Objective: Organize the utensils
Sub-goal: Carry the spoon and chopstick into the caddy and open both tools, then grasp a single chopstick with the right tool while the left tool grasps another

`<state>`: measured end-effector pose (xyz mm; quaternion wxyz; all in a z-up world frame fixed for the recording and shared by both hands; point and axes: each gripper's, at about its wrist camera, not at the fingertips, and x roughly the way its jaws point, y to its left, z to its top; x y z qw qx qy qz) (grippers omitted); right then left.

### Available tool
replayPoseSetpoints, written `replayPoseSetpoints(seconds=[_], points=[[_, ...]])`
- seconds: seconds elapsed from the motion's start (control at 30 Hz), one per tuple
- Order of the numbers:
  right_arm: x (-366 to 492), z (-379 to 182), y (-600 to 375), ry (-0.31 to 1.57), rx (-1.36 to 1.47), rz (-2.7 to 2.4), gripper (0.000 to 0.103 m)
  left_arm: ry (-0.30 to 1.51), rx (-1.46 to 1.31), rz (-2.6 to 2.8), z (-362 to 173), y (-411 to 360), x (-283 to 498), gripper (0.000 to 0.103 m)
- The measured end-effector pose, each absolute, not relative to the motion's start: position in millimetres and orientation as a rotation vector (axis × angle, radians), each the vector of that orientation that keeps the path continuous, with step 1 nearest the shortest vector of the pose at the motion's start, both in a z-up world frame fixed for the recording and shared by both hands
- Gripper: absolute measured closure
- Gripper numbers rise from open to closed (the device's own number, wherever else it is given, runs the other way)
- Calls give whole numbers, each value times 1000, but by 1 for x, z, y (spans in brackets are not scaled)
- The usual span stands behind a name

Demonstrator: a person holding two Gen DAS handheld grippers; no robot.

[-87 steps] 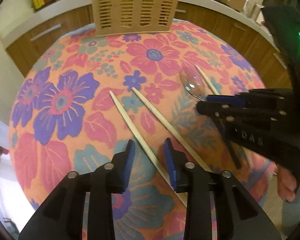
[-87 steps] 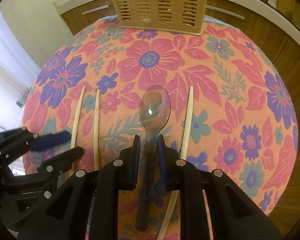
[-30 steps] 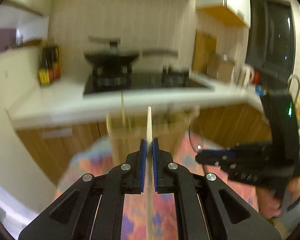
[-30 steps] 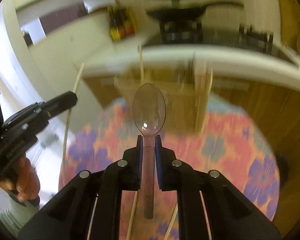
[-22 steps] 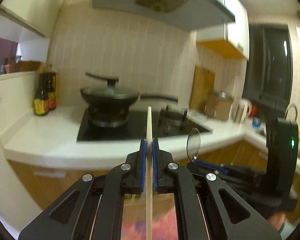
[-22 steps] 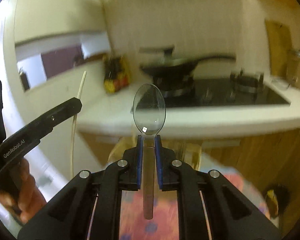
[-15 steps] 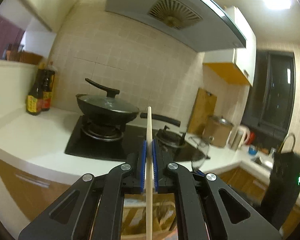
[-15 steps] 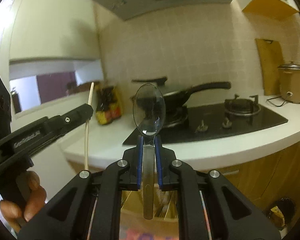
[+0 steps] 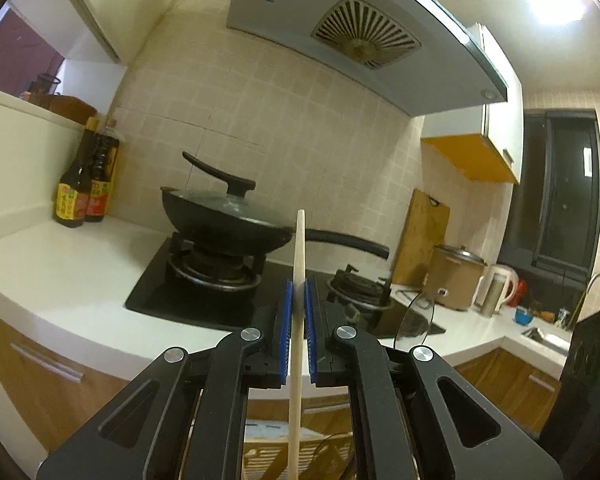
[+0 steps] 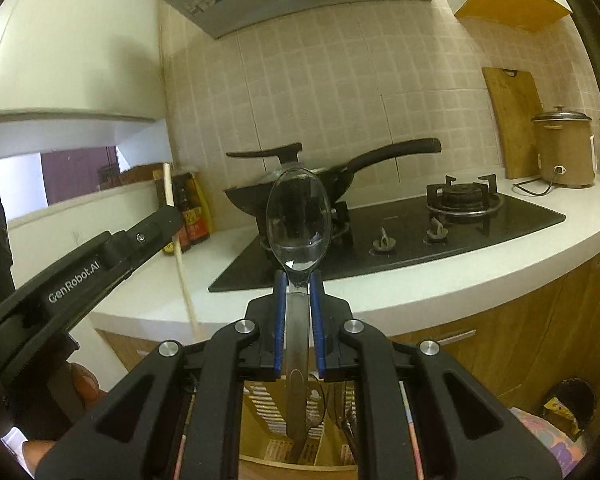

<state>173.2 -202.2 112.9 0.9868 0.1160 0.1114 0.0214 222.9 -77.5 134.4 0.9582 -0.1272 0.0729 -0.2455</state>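
My left gripper is shut on a pale wooden chopstick, held upright above the tan slatted utensil basket seen low between my fingers. My right gripper is shut on a clear plastic spoon, bowl up and handle pointing down into the basket. The left gripper with its chopstick shows at the left of the right wrist view. The spoon's bowl edge shows at the right of the left wrist view.
Behind is a white kitchen counter with a black hob and a lidded wok. Sauce bottles stand at the left. A cutting board and a rice cooker stand at the right. A corner of the floral tablecloth shows.
Both grippers took their utensils off the floral cloth, lifted them and tilted upright. Over the last second they have come over the basket, views rising to the hob and wall.
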Motion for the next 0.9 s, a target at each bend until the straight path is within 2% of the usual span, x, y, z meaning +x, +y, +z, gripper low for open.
replayPoseSetpoints(seconds=[0.07,0.17,0.23,0.37,0.43,0.6,0.67,0.73,0.9], points=[[173,110,-203,241,232,44,93,163,-249,-504,131,-75,223,92],[169,106,-207,273,248,58,93,194,-257,-504,127,-67,219,77],[165,104,-212,297,271,72,90,217,-276,-507,126,-58,214,52],[154,105,-221,350,311,114,88,244,-295,-518,131,-41,199,33],[144,107,-223,372,316,125,87,261,-300,-527,134,-33,189,19],[112,113,-229,419,318,137,72,312,-213,-479,134,-22,146,12],[95,113,-230,438,304,123,56,318,-165,-448,132,-21,128,9],[77,112,-231,461,294,127,53,327,-130,-417,128,-20,110,8],[48,101,-232,562,261,111,52,411,-140,-410,112,-14,78,8]])
